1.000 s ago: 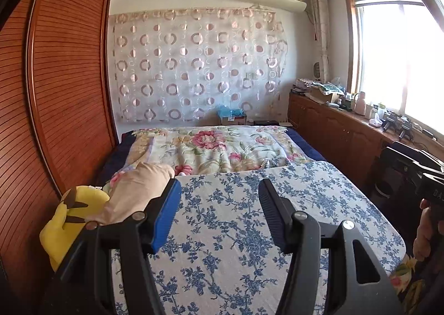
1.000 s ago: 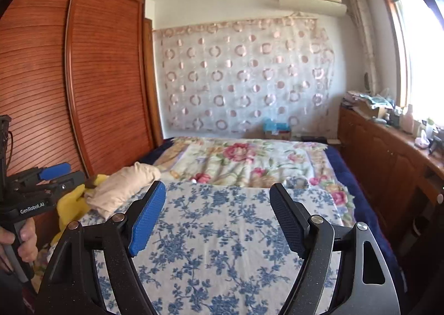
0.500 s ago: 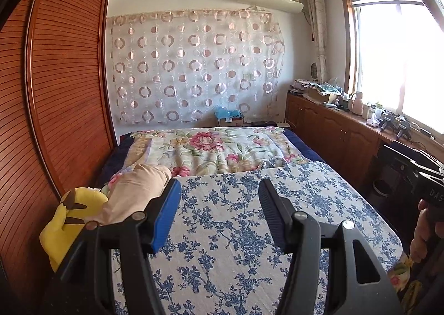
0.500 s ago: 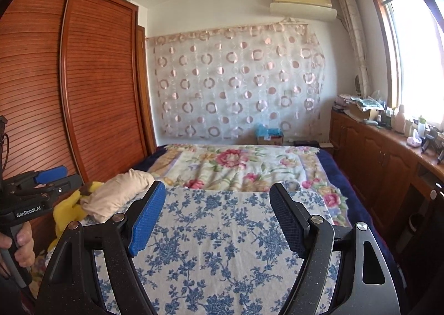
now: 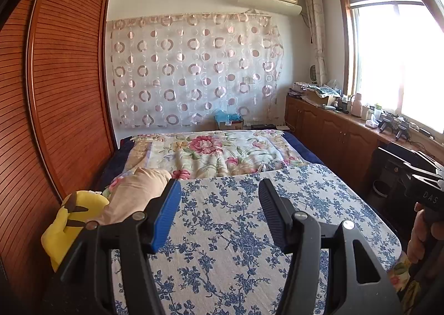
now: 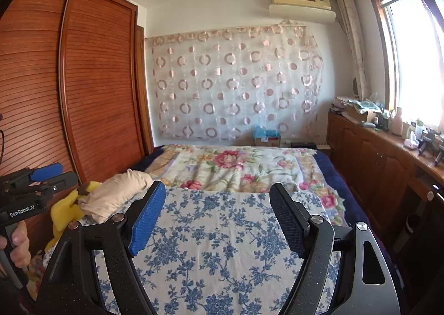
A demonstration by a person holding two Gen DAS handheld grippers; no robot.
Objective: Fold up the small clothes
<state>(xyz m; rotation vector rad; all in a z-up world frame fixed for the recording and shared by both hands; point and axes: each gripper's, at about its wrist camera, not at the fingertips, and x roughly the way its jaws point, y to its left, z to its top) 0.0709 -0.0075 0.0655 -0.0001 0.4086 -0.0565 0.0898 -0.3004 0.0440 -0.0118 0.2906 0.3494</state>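
My left gripper point(image 5: 219, 190) is open and empty, held above a blue-flowered white cloth point(image 5: 236, 231) spread on the bed. My right gripper point(image 6: 217, 193) is open and empty above the same cloth point(image 6: 216, 231). A beige bundle of cloth point(image 5: 133, 193) lies at the cloth's far left corner; it also shows in the right wrist view point(image 6: 116, 193). No small garment is plain to see. The left gripper's body shows at the left edge of the right wrist view point(image 6: 30, 184), the right gripper's at the right edge of the left wrist view point(image 5: 416, 176).
A yellow plush toy point(image 5: 69, 220) lies beside the beige bundle. A pink-flowered quilt point(image 5: 216, 154) covers the bed's far half. A wooden wardrobe point(image 5: 55, 93) stands on the left, a low wooden cabinet point(image 5: 333, 134) with clutter under the window on the right.
Both wrist views have tilted upward a little, so the bed sits lower in frame and more ceiling shows. Both grippers stay open and empty.
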